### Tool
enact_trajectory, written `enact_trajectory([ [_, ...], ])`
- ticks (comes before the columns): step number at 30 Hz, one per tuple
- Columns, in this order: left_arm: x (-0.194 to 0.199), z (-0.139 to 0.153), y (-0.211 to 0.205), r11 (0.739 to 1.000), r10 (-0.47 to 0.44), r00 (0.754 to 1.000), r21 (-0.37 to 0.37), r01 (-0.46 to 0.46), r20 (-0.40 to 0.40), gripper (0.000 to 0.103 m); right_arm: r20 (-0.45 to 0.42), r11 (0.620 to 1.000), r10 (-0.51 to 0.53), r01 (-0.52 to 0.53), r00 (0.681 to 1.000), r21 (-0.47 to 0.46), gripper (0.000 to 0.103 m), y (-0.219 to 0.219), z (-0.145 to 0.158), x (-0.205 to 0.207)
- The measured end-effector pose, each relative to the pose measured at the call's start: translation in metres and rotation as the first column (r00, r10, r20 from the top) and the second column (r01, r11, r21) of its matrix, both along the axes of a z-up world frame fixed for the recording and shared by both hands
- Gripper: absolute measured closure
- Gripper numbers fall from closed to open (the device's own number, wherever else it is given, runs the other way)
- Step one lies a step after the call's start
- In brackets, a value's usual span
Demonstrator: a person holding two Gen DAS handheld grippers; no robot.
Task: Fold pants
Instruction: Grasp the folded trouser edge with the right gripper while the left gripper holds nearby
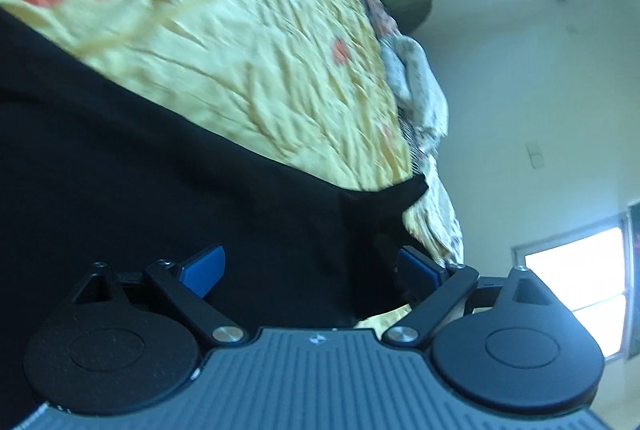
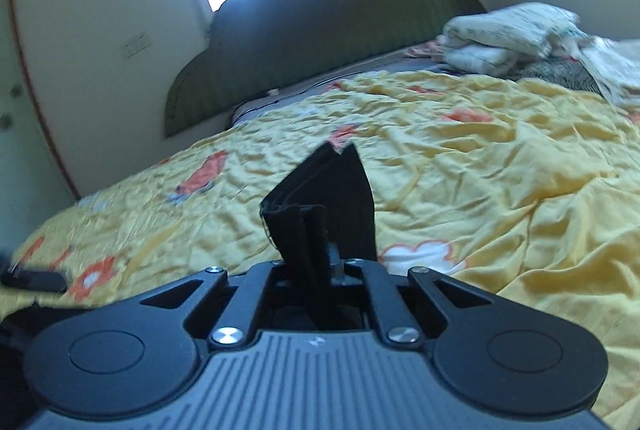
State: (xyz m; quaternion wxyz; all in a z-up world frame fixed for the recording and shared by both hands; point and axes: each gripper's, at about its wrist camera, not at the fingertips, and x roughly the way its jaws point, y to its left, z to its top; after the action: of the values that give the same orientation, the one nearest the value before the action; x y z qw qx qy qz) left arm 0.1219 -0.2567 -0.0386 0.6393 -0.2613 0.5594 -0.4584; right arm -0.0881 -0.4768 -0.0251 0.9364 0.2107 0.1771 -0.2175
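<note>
Between its closed jaws the right gripper [image 2: 320, 230] is pinching black pants [image 2: 324, 185], while the left gripper [image 1: 310, 270] is gaping wide over them.

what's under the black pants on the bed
The black pants lie on the yellow floral bedspread, which shows all around the dark cloth. What the cloth covers cannot be seen. The right gripper pinches a folded edge; the left gripper stands open over the fabric.
</note>
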Motion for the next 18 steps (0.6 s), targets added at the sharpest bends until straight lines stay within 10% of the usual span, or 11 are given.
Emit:
enact_trajectory([
  [18, 0.024, -0.031, -0.011, 0.979, 0.151, 0.963, -0.102, -0.177, -0.223, 0.028, -0.108, 0.930, 0.288, -0.305, 0.951, -0.206, 0.097, 0.107, 0.006, 0.032],
])
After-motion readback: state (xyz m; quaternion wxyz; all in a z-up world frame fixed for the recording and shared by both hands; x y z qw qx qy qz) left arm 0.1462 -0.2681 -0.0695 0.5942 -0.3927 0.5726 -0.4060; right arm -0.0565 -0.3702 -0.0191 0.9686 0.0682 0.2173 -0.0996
